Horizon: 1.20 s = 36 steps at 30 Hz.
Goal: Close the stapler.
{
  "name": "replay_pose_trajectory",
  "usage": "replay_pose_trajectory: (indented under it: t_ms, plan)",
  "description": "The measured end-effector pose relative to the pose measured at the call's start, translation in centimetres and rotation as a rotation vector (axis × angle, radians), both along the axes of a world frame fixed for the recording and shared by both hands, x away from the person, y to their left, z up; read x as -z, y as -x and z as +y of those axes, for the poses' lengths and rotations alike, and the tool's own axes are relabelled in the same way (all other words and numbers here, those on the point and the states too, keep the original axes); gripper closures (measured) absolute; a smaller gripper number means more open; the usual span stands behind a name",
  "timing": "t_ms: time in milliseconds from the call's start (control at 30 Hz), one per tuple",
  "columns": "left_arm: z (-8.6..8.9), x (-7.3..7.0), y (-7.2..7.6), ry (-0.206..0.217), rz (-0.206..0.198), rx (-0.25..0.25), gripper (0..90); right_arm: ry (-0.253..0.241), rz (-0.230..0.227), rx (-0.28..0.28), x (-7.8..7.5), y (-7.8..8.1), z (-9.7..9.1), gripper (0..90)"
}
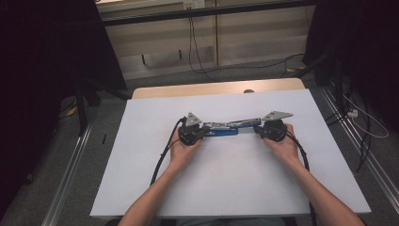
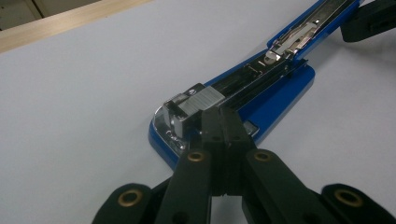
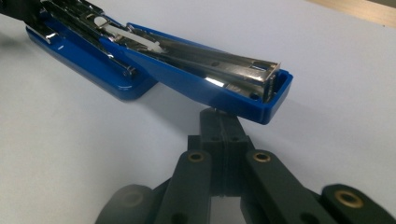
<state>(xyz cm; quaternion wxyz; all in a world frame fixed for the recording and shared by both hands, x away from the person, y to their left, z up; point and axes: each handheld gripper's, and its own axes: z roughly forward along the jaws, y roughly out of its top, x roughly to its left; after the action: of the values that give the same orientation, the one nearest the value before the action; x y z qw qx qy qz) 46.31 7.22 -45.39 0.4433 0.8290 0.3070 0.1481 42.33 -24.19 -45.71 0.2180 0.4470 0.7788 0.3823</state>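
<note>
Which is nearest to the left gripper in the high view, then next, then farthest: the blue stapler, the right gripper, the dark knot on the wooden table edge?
1. blue stapler, right at the left gripper fingers, table centre.
2. right gripper, at the stapler's other end.
3. dark knot, on the far wooden edge.

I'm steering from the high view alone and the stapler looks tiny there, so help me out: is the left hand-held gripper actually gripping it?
Observer: No. The left hand-held gripper has its jaws shut together with nothing between them. Its tips rest against the metal magazine at the front of the stapler.
Operator: And the right one?
Observer: The right hand-held gripper is shut too. Its tips appear to sit under the end of the blue cover, which is raised off the table.
Operator: Which way does that cover face?
Observer: It is swung open, with its metal inside facing up.
</note>
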Motion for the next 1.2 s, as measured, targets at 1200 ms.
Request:
replay_pose_trajectory:
  t_ms: [1200]
  plan:
    - [0.19,-0.05,0.24,0.000,-0.001,-0.002,85.9,-0.108,-0.094,-0.040,-0.82,0.66,0.13,82.3]
